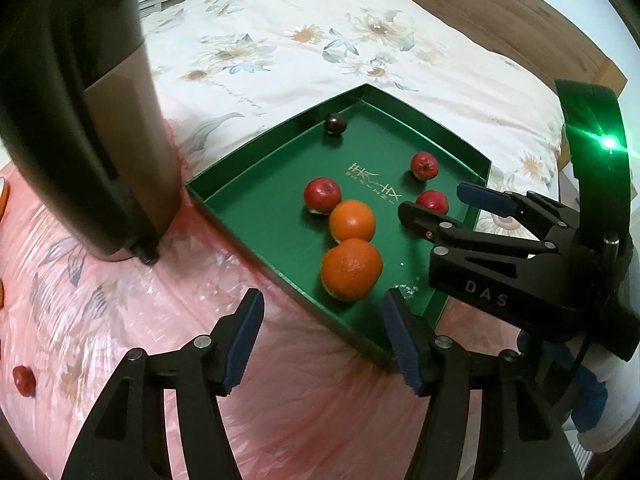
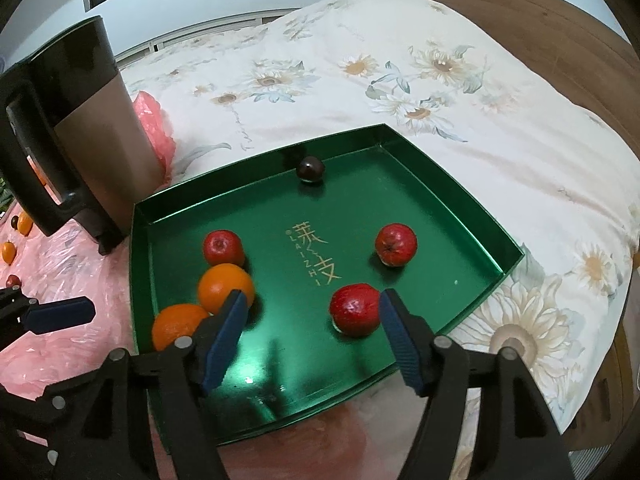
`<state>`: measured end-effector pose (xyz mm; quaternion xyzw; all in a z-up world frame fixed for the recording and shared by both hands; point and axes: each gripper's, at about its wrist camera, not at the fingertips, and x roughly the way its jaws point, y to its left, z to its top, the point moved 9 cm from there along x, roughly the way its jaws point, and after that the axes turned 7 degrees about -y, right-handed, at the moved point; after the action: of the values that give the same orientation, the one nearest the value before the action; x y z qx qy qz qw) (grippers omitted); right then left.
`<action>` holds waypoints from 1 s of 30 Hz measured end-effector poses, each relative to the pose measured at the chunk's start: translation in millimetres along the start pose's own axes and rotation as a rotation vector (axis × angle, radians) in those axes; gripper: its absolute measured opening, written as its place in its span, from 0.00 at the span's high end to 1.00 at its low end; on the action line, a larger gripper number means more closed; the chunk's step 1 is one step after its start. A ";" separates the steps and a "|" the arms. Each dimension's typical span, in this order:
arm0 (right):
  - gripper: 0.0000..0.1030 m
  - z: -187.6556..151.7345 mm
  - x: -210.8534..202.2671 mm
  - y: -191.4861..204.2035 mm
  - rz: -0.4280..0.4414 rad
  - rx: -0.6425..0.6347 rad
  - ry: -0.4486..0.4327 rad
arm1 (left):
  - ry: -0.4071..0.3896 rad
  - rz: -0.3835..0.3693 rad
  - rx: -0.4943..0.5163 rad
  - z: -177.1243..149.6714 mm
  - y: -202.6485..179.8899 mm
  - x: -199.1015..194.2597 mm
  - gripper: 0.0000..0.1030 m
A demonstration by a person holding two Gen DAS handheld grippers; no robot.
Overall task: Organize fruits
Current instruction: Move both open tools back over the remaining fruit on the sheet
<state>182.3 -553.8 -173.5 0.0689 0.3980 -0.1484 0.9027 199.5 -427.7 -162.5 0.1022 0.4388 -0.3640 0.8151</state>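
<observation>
Green tray [image 2: 440,184] rests on floral bedding [image 2: 480,92] beside pink plastic [image 1: 120,300]

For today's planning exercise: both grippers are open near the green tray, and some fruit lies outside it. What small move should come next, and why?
Probably draw the right gripper back from the tray. It is open, holds nothing, and the red apple beside its finger already sits inside. The left gripper, also open, could then turn towards the small red fruit lying on the pink sheet.
</observation>
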 end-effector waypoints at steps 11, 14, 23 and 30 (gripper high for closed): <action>0.00 -9.8 -15.0 30.2 0.039 -0.009 0.015 | 0.000 0.013 -0.024 -16.0 27.4 -23.2 0.46; 0.00 -15.2 -18.3 42.4 0.055 -0.014 0.019 | 0.007 0.025 -0.030 -22.6 37.8 -28.4 0.46; 0.00 -23.1 -25.4 74.8 0.084 -0.029 0.029 | 0.006 0.068 -0.061 -39.4 73.6 -47.6 0.46; 0.00 -35.1 -32.3 121.4 0.152 -0.082 0.057 | 0.011 0.112 -0.096 -56.9 105.2 -61.4 0.46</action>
<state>176.4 -423.5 -172.5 0.0662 0.4231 -0.0612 0.9016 213.3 -293.9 -163.9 0.0891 0.4538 -0.2957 0.8359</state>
